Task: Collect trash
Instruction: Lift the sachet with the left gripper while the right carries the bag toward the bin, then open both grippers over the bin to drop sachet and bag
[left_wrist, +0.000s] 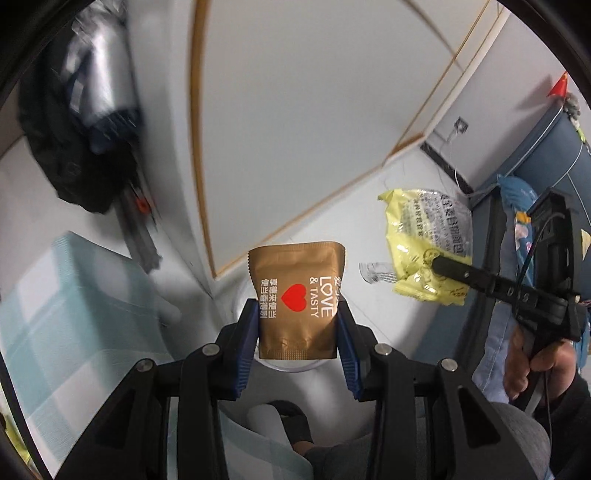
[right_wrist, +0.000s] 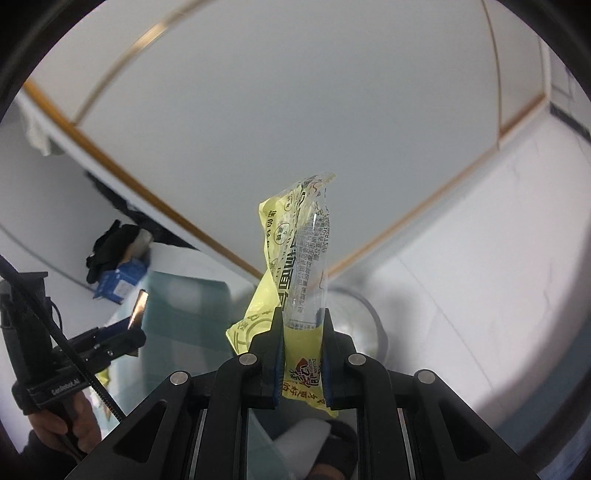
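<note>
In the left wrist view, at about ten o'clock, a dark heap (left_wrist: 79, 122) is smeared by blur, so its contents cannot be made out. A pale green checked cloth (left_wrist: 62, 314) at eight o'clock is soft-edged and cut off by the lens rim. The left gripper (left_wrist: 297, 332) stands partly apart, its blue pads (left_wrist: 248, 325) clamped on the two side edges of a brown sachet (left_wrist: 297, 302) with a red heart, held upright at the picture's centre. At three o'clock the right gripper (left_wrist: 437, 263) nips a yellow wrapper (left_wrist: 424, 251); a hand (left_wrist: 532, 365) grips its handle at four o'clock.

In the right wrist view, at eight o'clock, the left gripper shows only side-on, the sachet a thin glinting edge. The right gripper (right_wrist: 303, 354) is nearly closed, grasping the yellow wrapper low down; its clear printed end rises toward twelve o'clock. A round rim (right_wrist: 373, 325) behind it at four o'clock is largely hidden.
</note>
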